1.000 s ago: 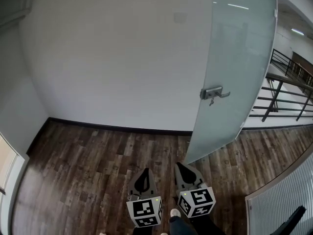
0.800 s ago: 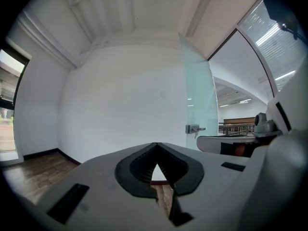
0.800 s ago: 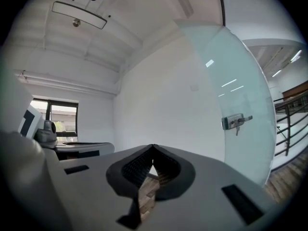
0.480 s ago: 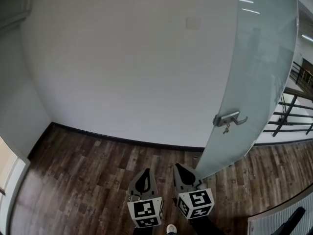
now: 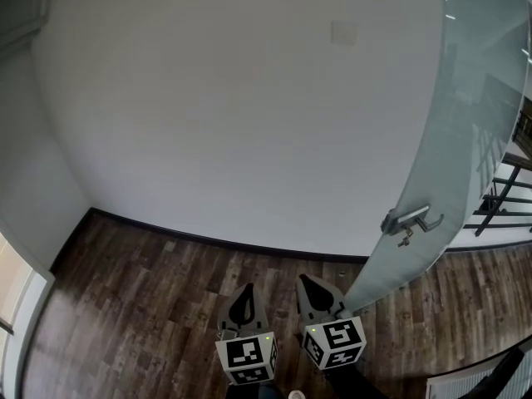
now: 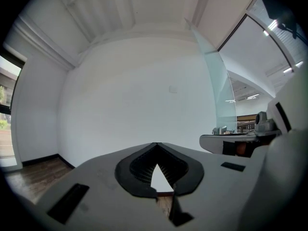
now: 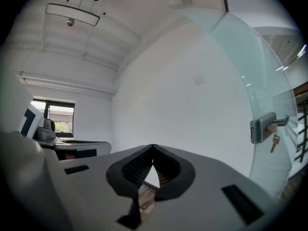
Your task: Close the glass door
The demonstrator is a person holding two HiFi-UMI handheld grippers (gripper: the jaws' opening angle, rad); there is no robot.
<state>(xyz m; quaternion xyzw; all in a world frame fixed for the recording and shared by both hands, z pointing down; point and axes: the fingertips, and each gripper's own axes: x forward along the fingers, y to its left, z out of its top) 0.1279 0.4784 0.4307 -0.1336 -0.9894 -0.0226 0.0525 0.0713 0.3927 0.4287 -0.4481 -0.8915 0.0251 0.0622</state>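
A frosted glass door (image 5: pixel 470 131) stands open at the right of the head view, edge-on towards me. Its metal lever handle (image 5: pixel 413 220) has a key hanging below it. My left gripper (image 5: pixel 242 293) and right gripper (image 5: pixel 309 283) sit side by side at the bottom centre, both shut and empty, well short of the door. In the right gripper view the shut jaw tips (image 7: pixel 153 146) point at the white wall, with the door (image 7: pixel 250 71) and its handle (image 7: pixel 263 126) off to the right. The left gripper view shows shut tips (image 6: pixel 156 143) and the door's edge (image 6: pixel 219 95).
A white wall (image 5: pixel 233 115) with a small switch plate (image 5: pixel 343 32) fills the front. Dark wood flooring (image 5: pixel 150 306) meets a black skirting board. A black railing (image 5: pixel 507 198) shows beyond the door. A white ribbed panel (image 5: pixel 474 382) is at the bottom right.
In the head view the door and its handle have slid right and lower, and the wall has come nearer. Both grippers keep their place in the picture, still shut.
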